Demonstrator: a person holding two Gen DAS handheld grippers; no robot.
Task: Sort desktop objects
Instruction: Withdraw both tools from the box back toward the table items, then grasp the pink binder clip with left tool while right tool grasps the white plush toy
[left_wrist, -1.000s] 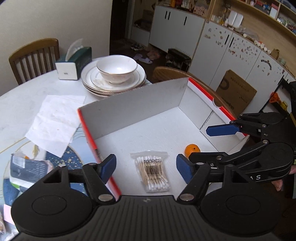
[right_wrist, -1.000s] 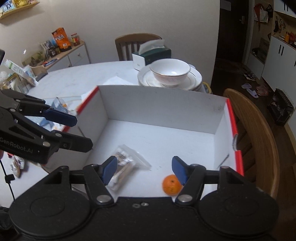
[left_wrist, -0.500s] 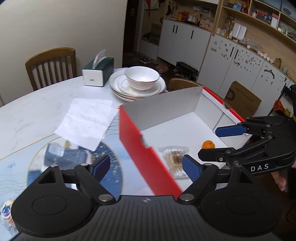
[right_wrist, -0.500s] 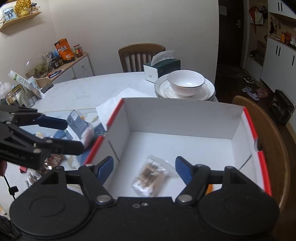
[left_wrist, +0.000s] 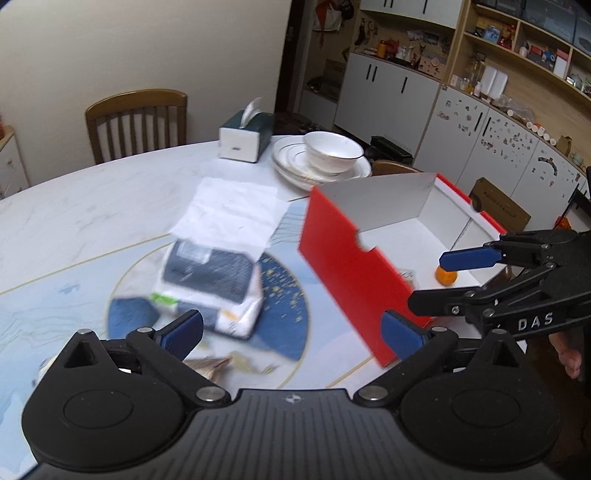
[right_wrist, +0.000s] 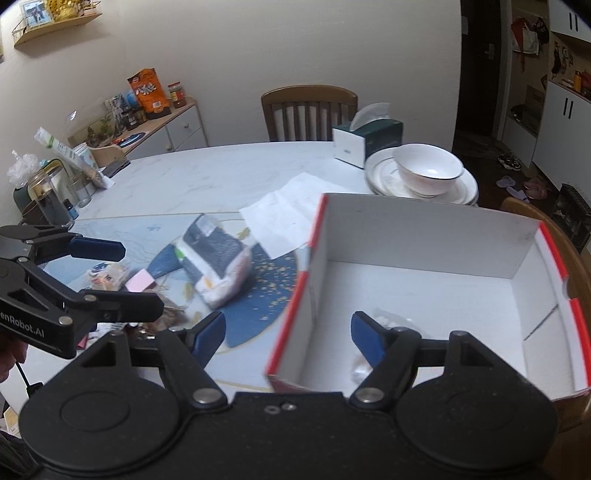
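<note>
A red-and-white cardboard box (left_wrist: 343, 258) (right_wrist: 436, 236) stands open at the table's right. An orange (left_wrist: 446, 276) lies inside it, and a clear bag (right_wrist: 384, 318) shows behind the right fingers. A dark-and-white packet (left_wrist: 210, 284) (right_wrist: 218, 266) lies on the blue mat left of the box. My left gripper (left_wrist: 291, 328) is open and empty, above the mat near the box's red wall. My right gripper (right_wrist: 288, 332) is open and empty, straddling the box's left wall; it also shows in the left wrist view (left_wrist: 443, 280).
A white paper sheet (left_wrist: 236, 214) lies behind the packet. Stacked plates with a bowl (left_wrist: 325, 158) and a tissue box (left_wrist: 245, 138) stand at the back. Small snack wrappers and a pink pad (right_wrist: 140, 282) lie at the left. Wooden chairs (left_wrist: 136, 123) ring the table.
Both grippers have swung left, away from over the box. The packet and mat have come into view. Both stay open and empty.
</note>
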